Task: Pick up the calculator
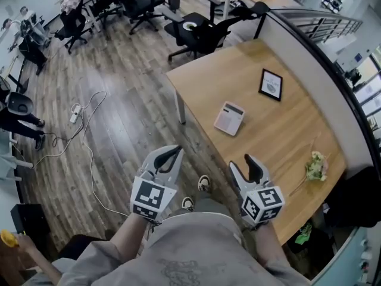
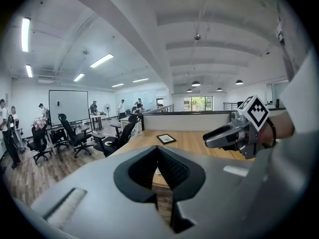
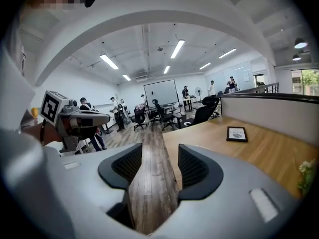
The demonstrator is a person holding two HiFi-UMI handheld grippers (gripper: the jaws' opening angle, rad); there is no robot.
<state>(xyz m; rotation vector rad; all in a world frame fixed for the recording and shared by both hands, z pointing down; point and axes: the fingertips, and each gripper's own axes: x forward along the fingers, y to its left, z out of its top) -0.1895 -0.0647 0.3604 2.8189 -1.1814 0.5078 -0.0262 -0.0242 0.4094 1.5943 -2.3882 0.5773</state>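
The white calculator (image 1: 230, 118) lies flat on the wooden table (image 1: 286, 136), near its left edge. Both grippers hang short of the table, above the floor and close to the person's body. My left gripper (image 1: 174, 154) (image 2: 157, 151) is shut with its tips meeting and nothing between them. My right gripper (image 1: 244, 163) (image 3: 159, 168) is open and empty, with floor showing through the gap. The calculator does not show clearly in either gripper view. Each gripper appears in the other's view: the right gripper (image 2: 234, 133) and the left gripper (image 3: 75, 121).
A black picture frame (image 1: 271, 84) (image 3: 237, 134) lies beyond the calculator. A small flower bunch (image 1: 315, 167) sits at the table's right. A grey partition (image 1: 321, 70) borders the far side. Office chairs (image 1: 196, 31) stand past the table; cables (image 1: 83, 130) trail on the floor.
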